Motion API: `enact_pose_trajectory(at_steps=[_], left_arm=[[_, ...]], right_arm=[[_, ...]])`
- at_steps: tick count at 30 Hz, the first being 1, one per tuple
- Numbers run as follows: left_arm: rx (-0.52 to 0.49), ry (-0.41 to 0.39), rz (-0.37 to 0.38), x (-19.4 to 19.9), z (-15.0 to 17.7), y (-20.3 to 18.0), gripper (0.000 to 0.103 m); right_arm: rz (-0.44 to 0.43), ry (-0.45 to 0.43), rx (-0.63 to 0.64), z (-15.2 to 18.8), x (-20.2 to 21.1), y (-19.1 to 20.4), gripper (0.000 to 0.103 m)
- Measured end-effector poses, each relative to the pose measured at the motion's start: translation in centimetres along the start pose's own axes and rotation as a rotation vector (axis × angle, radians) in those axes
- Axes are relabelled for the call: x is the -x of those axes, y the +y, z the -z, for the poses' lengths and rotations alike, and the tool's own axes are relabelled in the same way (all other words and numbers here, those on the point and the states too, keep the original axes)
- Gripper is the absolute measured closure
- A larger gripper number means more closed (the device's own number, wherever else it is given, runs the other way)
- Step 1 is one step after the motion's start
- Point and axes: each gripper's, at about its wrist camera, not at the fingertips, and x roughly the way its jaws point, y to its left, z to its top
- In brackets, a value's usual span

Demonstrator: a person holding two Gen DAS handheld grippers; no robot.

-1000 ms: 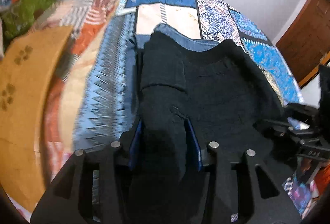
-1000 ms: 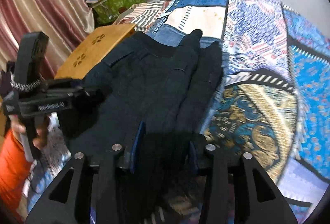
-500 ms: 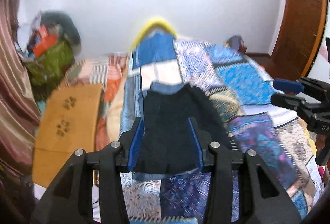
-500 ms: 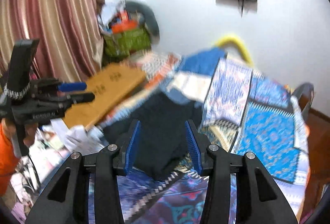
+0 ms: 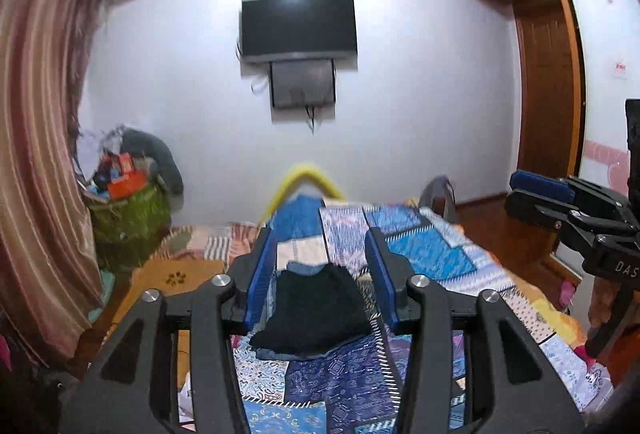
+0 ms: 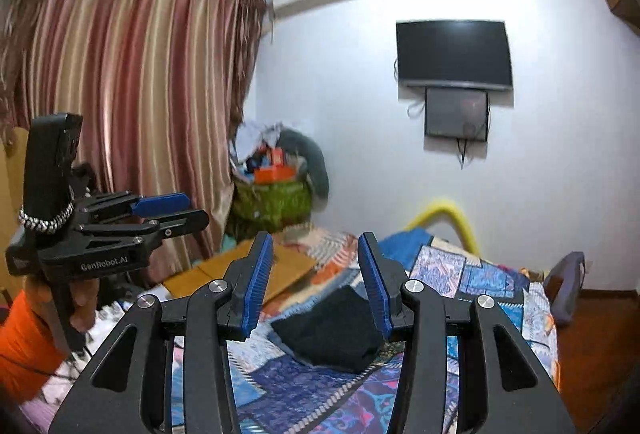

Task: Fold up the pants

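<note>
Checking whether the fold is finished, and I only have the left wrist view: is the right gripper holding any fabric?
Observer: No. In the right wrist view the right gripper is open, with nothing between its blue pads.
Operator: And my left one, seen from outside?
Observer: The left gripper is open too, no cloth hanging from it, held up in front of the curtain.
Operator: The pants?
Observer: The pants lie as one dark bundle on the quilt, apart from both grippers; from that side no leg trails out.
</note>
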Motion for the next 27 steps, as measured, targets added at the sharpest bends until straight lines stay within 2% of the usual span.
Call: enact_pose_trajectory(at_steps=[2, 5, 8, 10, 12, 17, 21, 27], left_arm=[[0.017, -0.038, -0.011, 2.2, 0.5, -0.5, 0.041], [0.034, -0.071, -0.019, 4.5, 1.4, -1.4, 0.034], [0.037, -0.097, -0.029, 6.1, 2.2, -2.0, 0.012], [0.034, -0.113, -0.039, 6.7, 2.6, -2.4, 0.007], [0.03, -0.12, -0.029, 7.3, 3.0, -2.7, 0.005], [0.028, -0.136, -0.064, 7.8, 3.8, -2.7, 0.001], [0.047, -0.123, -0.05, 7.7, 4.5, -2.3, 0.001], [0.051, -0.12, -0.052, 7.8, 5.0, -2.4, 0.001]], right_arm=[[0.007, -0.035, -0.008, 0.3, 1.8, 0.9, 0.062], [0.026, -0.06, -0.016, 1.1, 3.2, 2.0, 0.062], [0.025, -0.067, -0.048, 1.9, 3.5, 2.3, 0.055], [0.051, -0.085, -0.06, 2.3, 3.7, 2.6, 0.049], [0.079, -0.097, -0.058, 2.3, 4.0, 3.0, 0.038], [0.12, -0.084, -0.04, 2.4, 3.9, 3.7, 0.027], [0.167, -0.106, -0.042, 2.8, 4.1, 3.9, 0.011], [0.176, -0.097, -0.067, 3.1, 4.5, 3.6, 0.007]])
